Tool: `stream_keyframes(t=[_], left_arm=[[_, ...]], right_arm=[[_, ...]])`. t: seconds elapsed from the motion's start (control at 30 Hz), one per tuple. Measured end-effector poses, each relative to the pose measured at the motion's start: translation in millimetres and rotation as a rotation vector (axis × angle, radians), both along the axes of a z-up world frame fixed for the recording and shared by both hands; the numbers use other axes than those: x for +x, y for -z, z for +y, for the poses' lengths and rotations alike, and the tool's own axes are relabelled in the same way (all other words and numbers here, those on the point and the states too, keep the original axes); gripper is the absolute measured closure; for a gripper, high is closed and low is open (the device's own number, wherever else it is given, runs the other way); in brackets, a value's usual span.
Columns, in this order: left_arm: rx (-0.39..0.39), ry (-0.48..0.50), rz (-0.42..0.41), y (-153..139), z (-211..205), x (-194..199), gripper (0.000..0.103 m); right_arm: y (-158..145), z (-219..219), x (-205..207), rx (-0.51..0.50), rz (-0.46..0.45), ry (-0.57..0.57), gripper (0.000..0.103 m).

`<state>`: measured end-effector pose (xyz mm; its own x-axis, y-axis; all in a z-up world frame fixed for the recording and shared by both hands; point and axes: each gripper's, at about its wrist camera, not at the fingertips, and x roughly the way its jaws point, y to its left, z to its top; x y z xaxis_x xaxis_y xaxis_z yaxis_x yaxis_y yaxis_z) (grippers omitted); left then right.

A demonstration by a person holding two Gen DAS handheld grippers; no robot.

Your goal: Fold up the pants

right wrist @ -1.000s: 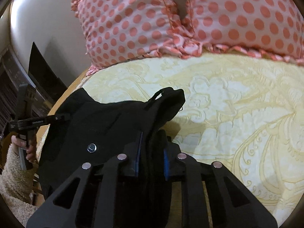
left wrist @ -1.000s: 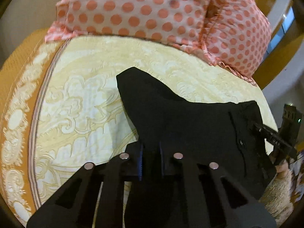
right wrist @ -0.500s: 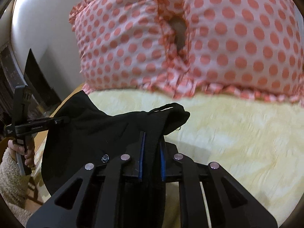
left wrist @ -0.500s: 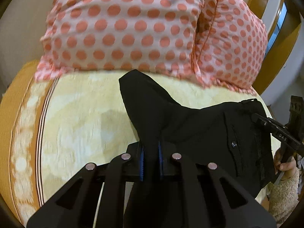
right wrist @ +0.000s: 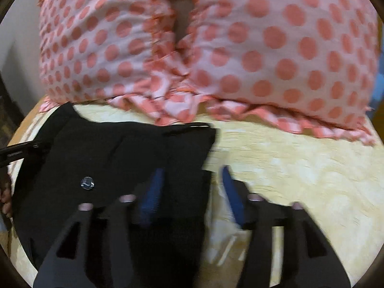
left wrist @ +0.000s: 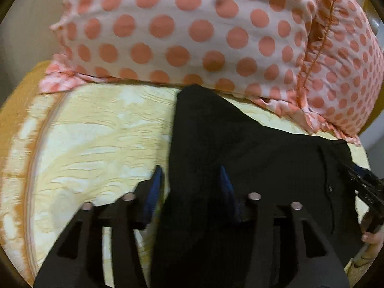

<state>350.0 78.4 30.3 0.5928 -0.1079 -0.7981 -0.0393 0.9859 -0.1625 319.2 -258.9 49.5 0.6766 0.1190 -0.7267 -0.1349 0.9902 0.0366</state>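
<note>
Black pants lie on the yellow patterned bedspread, their far edge close to the pillows. My left gripper is open, its blue-padded fingers spread on either side of the pants' left corner fabric. In the right wrist view the pants lie flat with a silver button showing. My right gripper is open too, astride the pants' right edge. Each gripper shows at the side of the other's view: the right one and the left one.
Two pink pillows with orange polka dots stand at the head of the bed, just beyond the pants. An orange border runs along the bedspread's left side. Bare bedspread lies to the right.
Both grippers carried the pants forward toward the pillows and lowered them onto the bed. Both jaws, shut on the fabric before, have opened and let go.
</note>
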Motion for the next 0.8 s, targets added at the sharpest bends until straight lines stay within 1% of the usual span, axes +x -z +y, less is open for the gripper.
stream_keyframes(t=[0.03,0.07,0.1,0.13,0.17,0.2,0.27,0.37,0.43,0.47,0.5,0.53,0.57,0.6,0.63,0.7,0.73,0.77,0.8], left_arm=[[0.034,-0.008,-0.037,-8,0,-9,0.048],[0.064,-0.004,-0.084,-18,-1,-22,0.043],[0.079,0.004,-0.113,-25,-4,-33,0.036],[0.079,0.022,-0.147,-33,-9,-49,0.022],[0.070,0.039,-0.167,-37,-12,-61,0.014],[0.050,0.081,-0.186,-41,-21,-78,0.014],[0.027,0.166,-0.179,-42,-40,-101,0.014],[0.044,0.240,-0.158,-34,-61,-121,0.014],[0.078,0.274,-0.119,-21,-75,-125,0.014],[0.084,0.279,-0.098,-16,-79,-124,0.014],[0.082,0.280,-0.053,-7,-81,-120,0.014],[0.074,0.273,-0.007,4,-81,-116,0.013],[0.068,0.272,-0.003,9,-79,-115,0.011],[0.073,0.271,-0.018,10,-80,-115,0.009],[0.081,0.268,-0.013,10,-82,-113,0.008],[0.078,0.263,-0.007,11,-83,-112,0.006],[0.076,0.254,-0.009,11,-83,-113,0.006],[0.073,0.239,-0.013,9,-80,-117,0.006],[0.069,0.219,-0.031,5,-75,-127,0.006]], right_arm=[[-7,-5,-8,-0.016,-0.036,0.028,0.038],[-16,-9,-22,-0.023,-0.083,0.048,0.038],[-22,-10,-34,-0.017,-0.113,0.048,0.038],[-28,-8,-49,0.004,-0.137,0.023,0.038],[-30,-5,-59,0.020,-0.143,-0.007,0.037],[-30,3,-73,0.029,-0.139,-0.056,0.037],[-24,21,-92,-0.001,-0.124,-0.122,0.037],[-10,49,-108,-0.080,-0.096,-0.191,0.037],[2,63,-111,-0.138,-0.052,-0.202,0.037],[12,67,-108,-0.167,-0.012,-0.201,0.036],[21,69,-106,-0.183,0.011,-0.195,0.035],[21,69,-106,-0.173,0.004,-0.178,0.031],[22,66,-104,-0.154,0.021,-0.154,0.029],[23,64,-102,-0.145,0.029,-0.143,0.028],[24,62,-102,-0.145,0.029,-0.134,0.025],[24,60,-99,-0.126,0.033,-0.123,0.025],[22,57,-101,-0.101,0.033,-0.108,0.024],[18,52,-107,-0.054,0.023,-0.088,0.022],[15,49,-113,-0.021,0.016,-0.075,0.017]])
